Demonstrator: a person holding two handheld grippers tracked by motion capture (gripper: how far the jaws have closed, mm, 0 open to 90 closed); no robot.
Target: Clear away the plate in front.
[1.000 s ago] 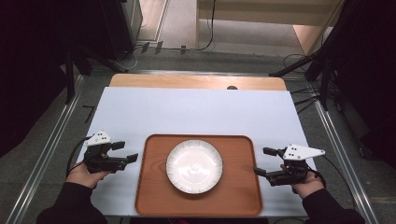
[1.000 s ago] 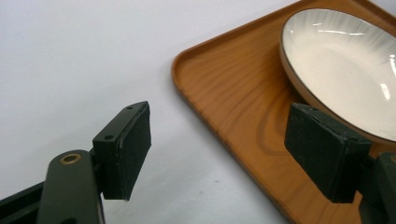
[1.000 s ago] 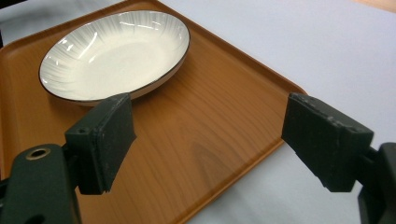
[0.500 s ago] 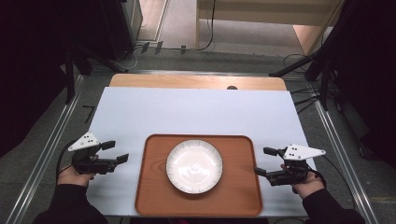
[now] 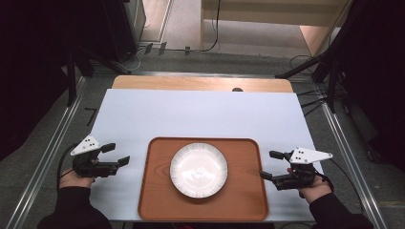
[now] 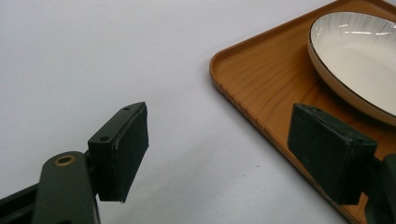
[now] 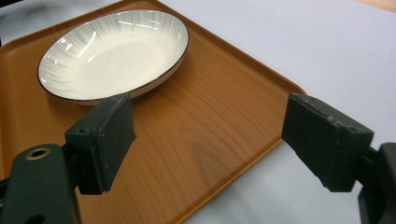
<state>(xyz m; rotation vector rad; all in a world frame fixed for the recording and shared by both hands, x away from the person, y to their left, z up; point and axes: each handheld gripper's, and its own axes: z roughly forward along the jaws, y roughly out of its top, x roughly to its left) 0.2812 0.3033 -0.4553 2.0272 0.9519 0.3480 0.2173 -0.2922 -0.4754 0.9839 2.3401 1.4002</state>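
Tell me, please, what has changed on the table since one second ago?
The left gripper moved outward, away from the tray toward the table's left edge, jaws open and empty. Most of this shift came in the first half second. The right gripper stayed beside the tray's right edge, also open. The plate did not move, and nothing was grasped.

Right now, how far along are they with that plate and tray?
Already done, it seems: the white plate sits in the middle of the wooden tray. In hand: nothing; the left gripper and right gripper flank the tray, jaws open and empty. What is left is unclear, since no goal shows; nothing is gripped yet.
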